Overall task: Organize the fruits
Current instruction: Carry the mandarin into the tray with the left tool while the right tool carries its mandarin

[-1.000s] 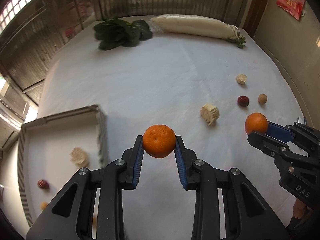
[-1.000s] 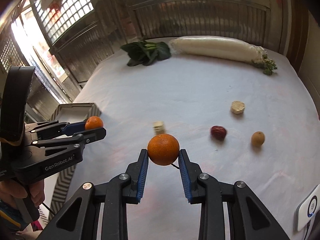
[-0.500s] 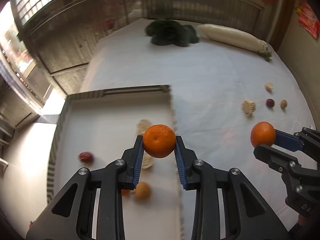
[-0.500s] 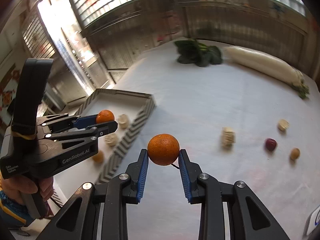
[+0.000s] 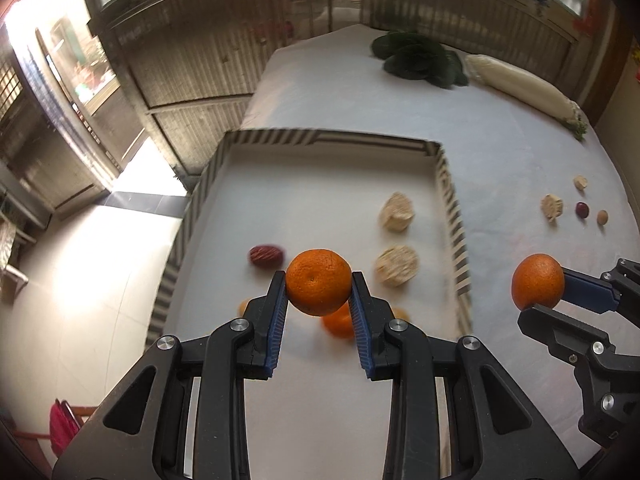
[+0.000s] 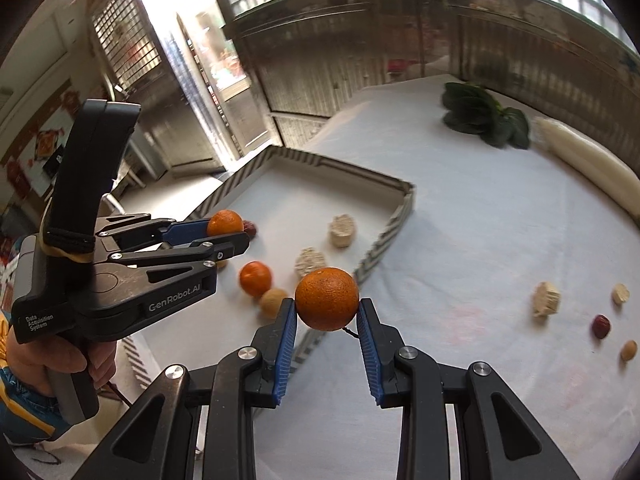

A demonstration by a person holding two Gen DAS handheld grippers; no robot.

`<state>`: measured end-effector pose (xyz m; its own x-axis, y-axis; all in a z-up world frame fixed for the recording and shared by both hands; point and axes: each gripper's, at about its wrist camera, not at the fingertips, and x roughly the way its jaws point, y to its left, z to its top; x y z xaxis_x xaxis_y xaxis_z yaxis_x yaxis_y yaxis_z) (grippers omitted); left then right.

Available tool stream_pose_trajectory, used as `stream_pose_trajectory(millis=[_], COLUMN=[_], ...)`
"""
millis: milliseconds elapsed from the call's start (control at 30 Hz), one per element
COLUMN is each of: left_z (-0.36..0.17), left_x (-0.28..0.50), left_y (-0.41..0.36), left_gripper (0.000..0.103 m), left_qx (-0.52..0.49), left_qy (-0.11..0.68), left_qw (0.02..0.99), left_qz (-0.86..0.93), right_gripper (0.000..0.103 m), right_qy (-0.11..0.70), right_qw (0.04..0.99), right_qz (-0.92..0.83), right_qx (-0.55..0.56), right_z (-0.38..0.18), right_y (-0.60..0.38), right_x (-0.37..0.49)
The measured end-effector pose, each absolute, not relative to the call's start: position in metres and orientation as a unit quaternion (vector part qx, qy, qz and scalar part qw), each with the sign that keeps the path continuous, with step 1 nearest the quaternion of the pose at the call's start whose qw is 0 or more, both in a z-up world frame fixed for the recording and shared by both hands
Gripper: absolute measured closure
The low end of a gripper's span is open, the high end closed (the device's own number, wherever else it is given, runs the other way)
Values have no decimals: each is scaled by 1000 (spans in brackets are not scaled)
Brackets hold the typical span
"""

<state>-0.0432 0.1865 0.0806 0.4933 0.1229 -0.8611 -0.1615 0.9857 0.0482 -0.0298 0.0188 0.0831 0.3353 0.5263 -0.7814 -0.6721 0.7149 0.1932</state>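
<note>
My left gripper (image 5: 319, 294) is shut on an orange (image 5: 319, 282) and holds it above the striped-rim tray (image 5: 320, 137). In the tray lie another orange (image 5: 338, 323), a red date (image 5: 266, 255) and two pale corn pieces (image 5: 397, 267). My right gripper (image 6: 327, 312) is shut on a second orange (image 6: 327, 298), just over the tray's near right rim (image 6: 384, 236). The left gripper also shows in the right wrist view (image 6: 228, 236), over the tray.
On the white cloth to the right lie two pale pieces (image 6: 545, 299), a red date (image 6: 601, 326) and a small brown fruit (image 6: 629, 350). Leafy greens (image 5: 416, 58) and a long white radish (image 5: 520, 88) lie at the far end.
Both grippers have swung left with their oranges. The left one now hangs over the tray's middle; the right one has come up to the tray's rim.
</note>
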Motion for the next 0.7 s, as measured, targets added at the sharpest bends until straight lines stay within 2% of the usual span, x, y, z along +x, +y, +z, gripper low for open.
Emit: stream_pose_trajectory(millis=[700], left_z=[51], left_x=[-82], left_y=[221], left_gripper=[73], left_qx=[-53], left_qy=[526], left_qw=[840], left_qz=[121], right_gripper=[73], right_qy=[479], right_qw=[754], right_qz=[432], right_qx=[-127], right_z=[50], right_y=[79], right_x=[-66])
